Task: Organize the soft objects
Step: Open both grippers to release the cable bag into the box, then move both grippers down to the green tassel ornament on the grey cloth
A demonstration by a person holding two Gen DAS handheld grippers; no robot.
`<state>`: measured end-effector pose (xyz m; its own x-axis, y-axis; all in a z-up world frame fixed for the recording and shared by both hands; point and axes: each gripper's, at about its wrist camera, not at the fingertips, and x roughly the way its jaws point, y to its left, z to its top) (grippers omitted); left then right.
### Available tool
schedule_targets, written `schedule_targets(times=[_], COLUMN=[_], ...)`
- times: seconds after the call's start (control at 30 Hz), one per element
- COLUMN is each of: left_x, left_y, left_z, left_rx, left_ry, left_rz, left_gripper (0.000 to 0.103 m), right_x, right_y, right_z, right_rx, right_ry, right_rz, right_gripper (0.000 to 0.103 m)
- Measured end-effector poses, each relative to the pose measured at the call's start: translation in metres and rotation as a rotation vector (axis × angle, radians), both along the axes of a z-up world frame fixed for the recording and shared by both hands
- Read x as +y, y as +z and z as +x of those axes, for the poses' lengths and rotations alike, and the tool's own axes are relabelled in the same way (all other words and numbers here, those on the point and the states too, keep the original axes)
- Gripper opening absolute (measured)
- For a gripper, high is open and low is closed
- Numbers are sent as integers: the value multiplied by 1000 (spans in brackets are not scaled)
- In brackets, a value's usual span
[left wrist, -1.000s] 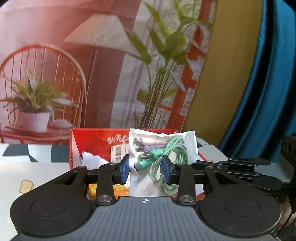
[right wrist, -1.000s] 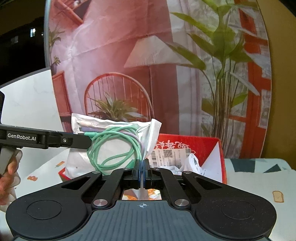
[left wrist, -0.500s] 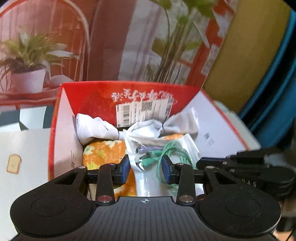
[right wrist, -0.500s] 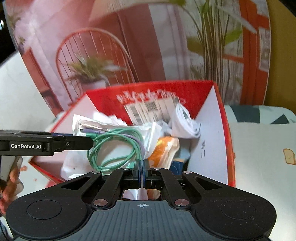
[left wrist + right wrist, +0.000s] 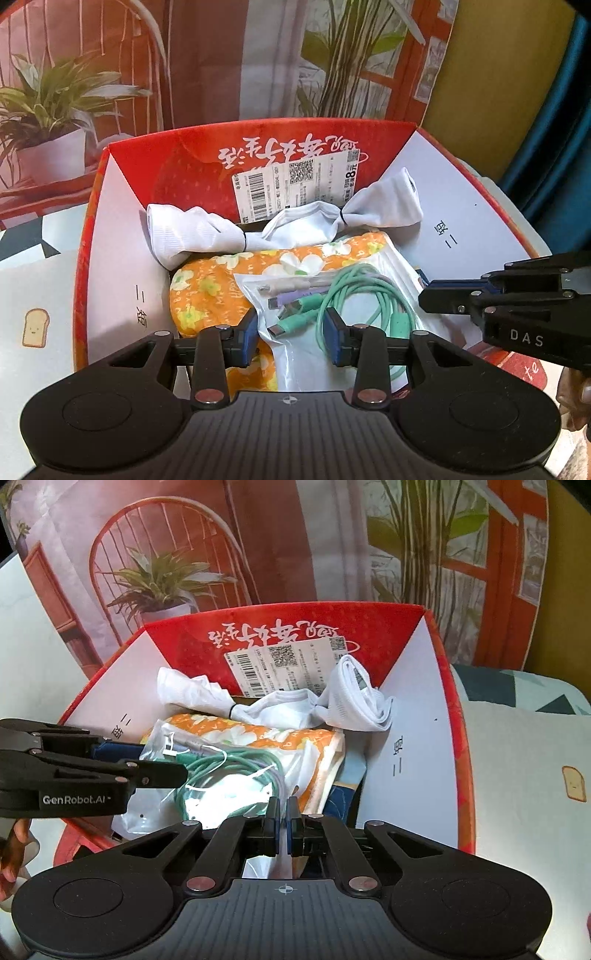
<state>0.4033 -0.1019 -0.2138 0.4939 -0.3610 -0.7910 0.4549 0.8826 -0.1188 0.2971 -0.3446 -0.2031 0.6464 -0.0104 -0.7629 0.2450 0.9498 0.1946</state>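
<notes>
- Behind everything we see a big backdrop printed with a red chair and green plants.
- On the table stands a red box, open at the top.
- Inside the box we see a white cloth tied in bunches and an orange flowered pack.
- On top of that pack lies a clear bag of green cables.
- Our left gripper hangs over the box. Its jaws have just been opening. They stand apart with the near end of the bag between them, and the pads do not press it.
- Our right gripper is at the bag's other edge. Its jaws are almost together, with only a thin slit left. We cannot tell if they pinch the bag.
</notes>
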Motion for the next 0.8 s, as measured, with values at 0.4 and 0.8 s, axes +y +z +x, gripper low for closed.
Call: schedule_targets(times=[0.4, 0.8], left_x=[23, 70], left_y=[44, 47], left_z=[-48, -129], left_rx=[-181, -264], left_ry=[16, 85], left_rz=[-29, -97], left_gripper=[64, 65], right_x=[16, 51], right_y=[34, 43], right_z=[-37, -116], right_rx=[-176, -379], right_ry=[-44, -86], right_rz=[-117, -139], right_gripper=[54, 66])
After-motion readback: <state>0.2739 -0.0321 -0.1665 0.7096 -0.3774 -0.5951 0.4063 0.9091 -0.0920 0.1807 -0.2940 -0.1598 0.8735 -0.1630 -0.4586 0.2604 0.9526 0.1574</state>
